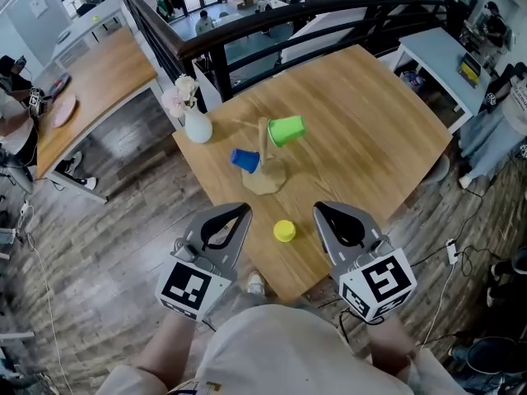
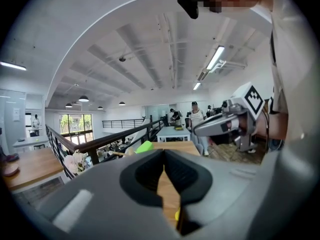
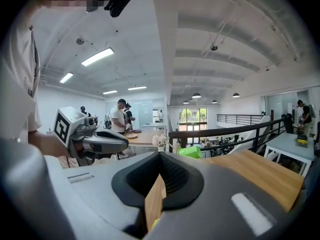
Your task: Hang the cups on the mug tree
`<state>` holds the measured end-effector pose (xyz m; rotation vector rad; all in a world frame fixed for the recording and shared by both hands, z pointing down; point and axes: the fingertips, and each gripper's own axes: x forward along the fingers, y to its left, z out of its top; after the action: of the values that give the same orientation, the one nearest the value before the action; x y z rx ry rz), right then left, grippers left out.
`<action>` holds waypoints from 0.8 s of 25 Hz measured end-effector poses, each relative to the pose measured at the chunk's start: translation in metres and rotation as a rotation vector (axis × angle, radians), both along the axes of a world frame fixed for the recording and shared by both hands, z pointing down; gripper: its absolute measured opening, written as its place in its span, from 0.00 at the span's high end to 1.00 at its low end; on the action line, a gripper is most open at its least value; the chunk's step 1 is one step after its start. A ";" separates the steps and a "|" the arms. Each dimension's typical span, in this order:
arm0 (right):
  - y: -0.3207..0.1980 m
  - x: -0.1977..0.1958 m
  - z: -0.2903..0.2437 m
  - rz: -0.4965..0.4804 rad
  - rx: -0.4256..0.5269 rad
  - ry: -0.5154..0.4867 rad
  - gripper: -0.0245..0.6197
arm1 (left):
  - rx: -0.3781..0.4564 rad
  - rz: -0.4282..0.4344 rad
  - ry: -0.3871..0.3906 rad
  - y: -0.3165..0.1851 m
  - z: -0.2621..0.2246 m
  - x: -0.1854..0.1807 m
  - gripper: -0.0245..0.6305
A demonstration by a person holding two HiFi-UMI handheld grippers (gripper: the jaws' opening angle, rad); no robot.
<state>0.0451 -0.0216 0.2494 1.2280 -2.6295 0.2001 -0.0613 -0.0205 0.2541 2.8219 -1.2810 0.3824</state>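
Note:
A wooden mug tree (image 1: 263, 164) stands mid-table on a round base. A green cup (image 1: 286, 130) hangs tilted from an upper peg on its right. A blue cup (image 1: 244, 160) sits low on the tree's left side, on its side. A yellow cup (image 1: 285, 231) stands on the table near the front edge, between my two grippers. My left gripper (image 1: 244, 210) and right gripper (image 1: 319, 208) hover at the front edge, both shut and empty. The green cup (image 2: 145, 146) peeks over the left gripper (image 2: 164, 151); the green cup (image 3: 190, 151) also shows beyond the right gripper (image 3: 160, 160).
A white vase with pale flowers (image 1: 196, 126) stands at the table's left corner. A dark railing (image 1: 247, 35) runs behind the wooden table (image 1: 379, 138). Another wooden table (image 1: 90, 81) is at the far left, and people stand in the background.

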 end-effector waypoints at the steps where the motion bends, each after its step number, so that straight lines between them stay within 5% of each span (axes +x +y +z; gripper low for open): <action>1: 0.000 0.000 -0.001 -0.004 -0.001 -0.019 0.96 | -0.010 -0.008 0.006 -0.001 -0.001 -0.001 0.96; 8: -0.007 0.004 -0.005 0.004 -0.010 -0.106 0.95 | 0.018 -0.020 -0.014 -0.014 -0.007 -0.006 0.96; 13: -0.021 0.003 -0.006 0.000 -0.031 -0.167 0.79 | 0.009 -0.022 -0.011 -0.027 -0.005 -0.002 0.96; 20: -0.033 0.004 0.020 0.018 -0.049 -0.089 0.69 | -0.014 -0.009 -0.018 -0.038 0.013 0.005 0.96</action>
<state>0.0494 -0.0549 0.2694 1.2544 -2.6725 0.3279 -0.0567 -0.0585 0.2672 2.8072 -1.2884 0.4152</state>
